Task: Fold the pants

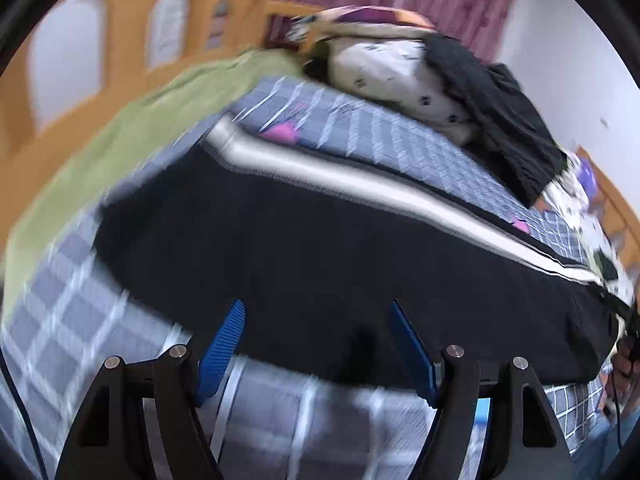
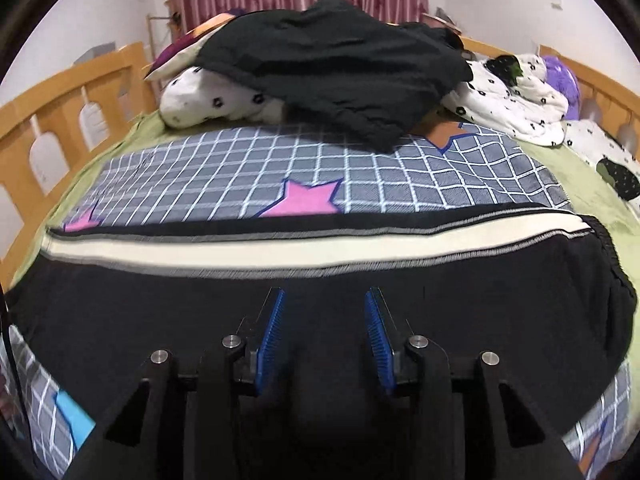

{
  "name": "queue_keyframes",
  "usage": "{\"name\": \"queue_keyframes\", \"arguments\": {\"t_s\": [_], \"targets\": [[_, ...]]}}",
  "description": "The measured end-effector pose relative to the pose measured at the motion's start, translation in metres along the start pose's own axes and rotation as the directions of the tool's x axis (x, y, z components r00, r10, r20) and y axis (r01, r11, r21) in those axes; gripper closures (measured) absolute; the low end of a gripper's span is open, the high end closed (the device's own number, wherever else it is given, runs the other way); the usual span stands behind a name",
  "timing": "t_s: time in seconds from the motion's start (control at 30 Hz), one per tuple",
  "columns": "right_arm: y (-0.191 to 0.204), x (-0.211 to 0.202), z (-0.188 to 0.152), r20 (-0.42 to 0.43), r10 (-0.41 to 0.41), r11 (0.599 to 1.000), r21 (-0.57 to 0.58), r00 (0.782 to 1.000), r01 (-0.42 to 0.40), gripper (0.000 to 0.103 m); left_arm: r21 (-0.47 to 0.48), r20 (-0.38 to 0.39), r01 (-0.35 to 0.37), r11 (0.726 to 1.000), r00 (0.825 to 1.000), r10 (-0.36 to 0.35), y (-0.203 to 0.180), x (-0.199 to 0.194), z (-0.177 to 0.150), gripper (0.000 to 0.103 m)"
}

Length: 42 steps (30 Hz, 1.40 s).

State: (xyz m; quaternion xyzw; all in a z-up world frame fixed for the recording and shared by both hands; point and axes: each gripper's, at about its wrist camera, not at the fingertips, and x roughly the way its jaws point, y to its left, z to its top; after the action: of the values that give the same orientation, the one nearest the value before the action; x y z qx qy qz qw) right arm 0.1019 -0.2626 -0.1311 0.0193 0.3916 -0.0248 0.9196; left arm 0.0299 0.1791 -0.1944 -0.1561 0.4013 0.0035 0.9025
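Observation:
Black pants [image 2: 200, 300] with a white side stripe [image 2: 240, 254] lie flat across the checked bed sheet [image 2: 240, 172], legs together. They also show in the left wrist view [image 1: 300, 248], which is blurred. My left gripper [image 1: 316, 308] is open, its blue pads over the near edge of the pants, holding nothing. My right gripper [image 2: 324, 296] is open just above the black fabric, holding nothing. The waistband end [image 2: 612, 280] is at the right.
A heap of black clothing [image 2: 340, 64] lies on white spotted pillows [image 2: 208, 100] at the head of the bed. A white spotted quilt [image 2: 520, 100] is at the back right. Wooden bed rails [image 2: 60, 120] run along both sides. A green sheet [image 1: 100, 140] lies underneath.

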Motion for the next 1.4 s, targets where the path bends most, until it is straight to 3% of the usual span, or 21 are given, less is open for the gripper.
{"name": "queue_keyframes", "arguments": {"t_s": [0.07, 0.13, 0.23, 0.43, 0.57, 0.63, 0.73, 0.8, 0.87, 0.97, 1.0, 1.07, 1.13, 1.2, 1.3, 1.37, 1.4], "targets": [[0.008, -0.013, -0.013, -0.001, 0.008, 1.0, 0.005, 1.0, -0.008, 0.062, -0.096, -0.039, -0.019, 0.995, 0.999, 0.015, 0.027, 0.007, -0.01, 0.032], [0.011, -0.023, -0.024, -0.01, 0.023, 0.999, 0.028, 1.0, -0.022, 0.061, -0.131, -0.003, -0.009, 0.991, 1.0, 0.008, 0.041, 0.0, -0.011, 0.037], [0.013, -0.035, -0.039, -0.022, 0.023, 0.998, 0.056, 0.999, -0.022, 0.061, -0.191, 0.057, -0.134, 0.972, 0.987, 0.147, 0.062, -0.013, -0.006, 0.04], [0.011, -0.049, -0.059, -0.022, -0.008, 0.997, 0.071, 1.0, 0.009, 0.061, -0.34, 0.032, -0.045, 0.939, 0.998, 0.059, 0.103, 0.006, 0.023, 0.04], [0.002, -0.045, -0.063, -0.035, -0.006, 0.992, 0.122, 0.999, 0.01, 0.061, -0.374, 0.014, -0.048, 0.926, 0.998, 0.057, 0.112, 0.026, 0.043, 0.041], [0.0, -0.044, -0.061, -0.038, -0.003, 0.992, 0.126, 0.999, 0.007, 0.061, -0.404, 0.023, -0.064, 0.912, 0.997, 0.08, 0.117, 0.027, 0.047, 0.062], [-0.005, -0.047, -0.061, -0.024, -0.017, 0.994, 0.11, 1.0, 0.02, 0.061, -0.415, 0.025, -0.056, 0.908, 0.997, 0.073, 0.124, 0.03, 0.047, 0.081], [-0.01, -0.048, -0.062, -0.015, -0.021, 0.993, 0.114, 1.0, 0.023, 0.061, -0.397, 0.044, -0.075, 0.915, 0.994, 0.101, 0.118, 0.026, 0.049, 0.083], [-0.02, -0.047, -0.066, -0.011, -0.006, 0.989, 0.149, 1.0, 0.008, 0.061, -0.346, 0.053, -0.143, 0.927, 0.984, 0.172, 0.103, 0.02, 0.053, 0.084], [-0.036, -0.045, -0.071, -0.007, 0.014, 0.982, 0.191, 1.0, -0.013, 0.061, -0.208, 0.12, -0.286, 0.935, 0.942, 0.315, 0.059, 0.001, 0.066, 0.084], [-0.041, -0.046, -0.072, 0.0, 0.011, 0.981, 0.193, 1.0, -0.011, 0.061, -0.141, 0.173, -0.332, 0.933, 0.919, 0.353, 0.033, -0.009, 0.073, 0.084], [-0.049, -0.049, -0.074, 0.022, 0.0, 0.983, 0.186, 1.0, -0.004, 0.061, -0.037, 0.249, -0.379, 0.924, 0.892, 0.376, -0.01, -0.023, 0.083, 0.084], [-0.058, -0.055, -0.075, 0.053, -0.02, 0.984, 0.177, 0.998, 0.011, 0.061, 0.111, 0.347, -0.414, 0.903, 0.868, 0.355, -0.075, -0.038, 0.087, 0.084], [-0.069, -0.064, -0.079, 0.094, -0.066, 0.982, 0.181, 0.993, 0.048, 0.061, 0.258, 0.414, -0.415, 0.872, 0.863, 0.289, -0.135, -0.047, 0.082, 0.084], [-0.095, -0.077, -0.089, 0.142, -0.146, 0.973, 0.199, 0.979, 0.116, 0.061, 0.458, 0.467, -0.402, 0.793, 0.868, 0.17, -0.237, -0.05, 0.056, 0.084], [-0.112, -0.084, -0.097, 0.153, -0.213, 0.96, 0.216, 0.965, 0.178, 0.061, 0.529, 0.449, -0.354, 0.771, 0.888, 0.1, -0.285, -0.046, 0.037, 0.084], [-0.119, -0.087, -0.099, 0.158, -0.237, 0.953, 0.229, 0.959, 0.198, 0.061, 0.564, 0.419, -0.311, 0.765, 0.906, 0.059, -0.31, -0.04, 0.025, 0.084]]}}
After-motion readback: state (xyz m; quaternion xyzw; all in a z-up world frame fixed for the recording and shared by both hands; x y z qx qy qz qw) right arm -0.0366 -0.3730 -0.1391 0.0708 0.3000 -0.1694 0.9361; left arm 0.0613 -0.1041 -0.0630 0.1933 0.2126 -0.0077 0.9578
